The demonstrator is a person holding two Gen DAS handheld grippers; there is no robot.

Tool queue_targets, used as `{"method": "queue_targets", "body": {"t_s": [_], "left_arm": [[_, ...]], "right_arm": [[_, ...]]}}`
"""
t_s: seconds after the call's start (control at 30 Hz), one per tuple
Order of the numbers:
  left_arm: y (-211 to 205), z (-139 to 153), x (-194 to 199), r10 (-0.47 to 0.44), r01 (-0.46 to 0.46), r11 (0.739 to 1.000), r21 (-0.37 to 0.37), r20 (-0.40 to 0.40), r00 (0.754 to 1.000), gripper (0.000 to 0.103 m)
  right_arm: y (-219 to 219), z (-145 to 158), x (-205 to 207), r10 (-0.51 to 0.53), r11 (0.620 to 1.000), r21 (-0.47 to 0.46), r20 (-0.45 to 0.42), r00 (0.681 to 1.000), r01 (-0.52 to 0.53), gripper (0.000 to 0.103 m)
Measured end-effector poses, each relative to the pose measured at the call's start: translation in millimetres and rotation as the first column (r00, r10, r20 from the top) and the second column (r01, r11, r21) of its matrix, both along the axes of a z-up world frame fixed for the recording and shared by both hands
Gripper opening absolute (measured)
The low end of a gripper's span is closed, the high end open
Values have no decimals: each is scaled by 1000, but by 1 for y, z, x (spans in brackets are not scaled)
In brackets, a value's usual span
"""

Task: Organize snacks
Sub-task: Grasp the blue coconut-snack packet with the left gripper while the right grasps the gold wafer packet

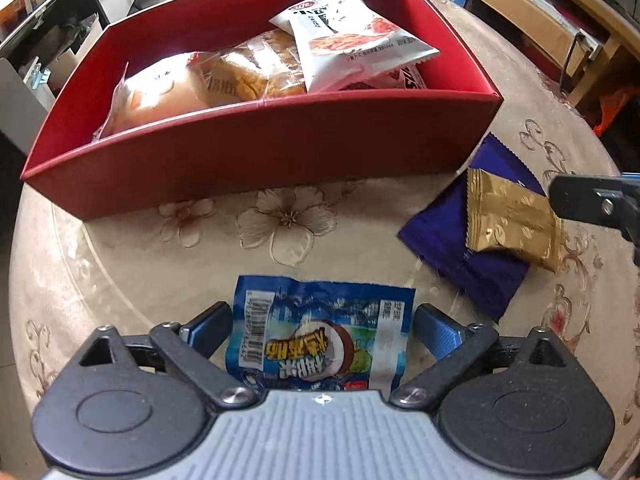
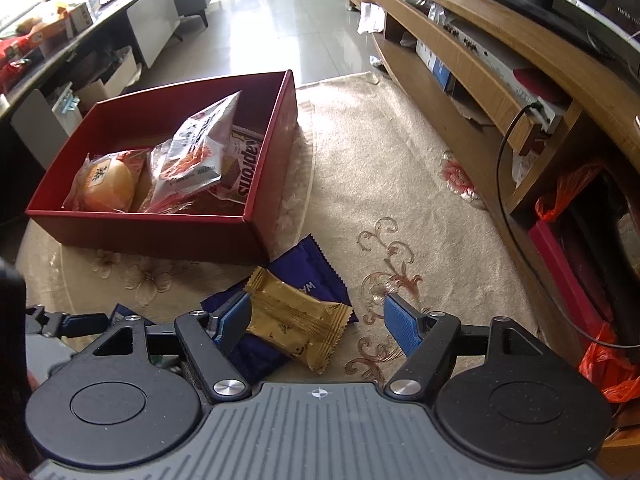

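Observation:
A blue snack packet [image 1: 320, 336] lies flat on the flowered tablecloth, between the fingers of my left gripper [image 1: 324, 326], which stands open with both pads off the packet. A gold packet [image 2: 300, 320] rests on a purple packet [image 2: 308, 272] to the right of the blue one. My right gripper [image 2: 318, 322] is open around the gold packet; its left pad is at the packet's end and its right pad is well clear. Behind them stands the red box [image 1: 256, 152] holding a white packet [image 1: 352, 48], a wrapped bread [image 1: 256, 72] and a wrapped bun [image 1: 160, 92].
The round table's edge [image 1: 24, 264] curves close on the left. A wooden TV cabinet [image 2: 480, 60] with a black cable runs along the right. An orange plastic bag [image 2: 608, 368] sits low beside it. Tiled floor and a dark sideboard lie beyond the box.

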State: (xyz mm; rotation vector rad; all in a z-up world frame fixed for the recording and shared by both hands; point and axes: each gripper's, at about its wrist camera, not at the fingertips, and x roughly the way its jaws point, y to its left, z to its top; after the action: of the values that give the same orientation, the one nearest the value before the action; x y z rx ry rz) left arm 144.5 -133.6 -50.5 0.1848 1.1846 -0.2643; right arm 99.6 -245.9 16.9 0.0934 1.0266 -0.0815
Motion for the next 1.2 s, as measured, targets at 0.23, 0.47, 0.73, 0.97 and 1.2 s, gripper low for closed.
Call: {"method": "queue_targets", "body": {"t_s": [0.23,0.47,0.73,0.97,1.2], "left_arm": [[12,5,-11,36,-36,999,-14,-15,999,77],[31,18,-13,40,-42,997,-66,-21,999,73],[40,19,-7,30,-34,996,-80,-44,999,73],[49,14,-1,55,-59,996,-67,-55,997,73],[58,12,2,60,-64,996,-61,-62,996,75]], "right_arm": [[-6,-6,6,-31,999,31,-30,999,32,79],[-9,-18,15,-56,997,46,-65,996,59,79],[3,-25,31,15,999,35,-32,999,-13,79],[16,-38,25,89,994,77,-135,987,-79,78],[21,-26,-8,99,995,43,-143,985,-94,65]]}}
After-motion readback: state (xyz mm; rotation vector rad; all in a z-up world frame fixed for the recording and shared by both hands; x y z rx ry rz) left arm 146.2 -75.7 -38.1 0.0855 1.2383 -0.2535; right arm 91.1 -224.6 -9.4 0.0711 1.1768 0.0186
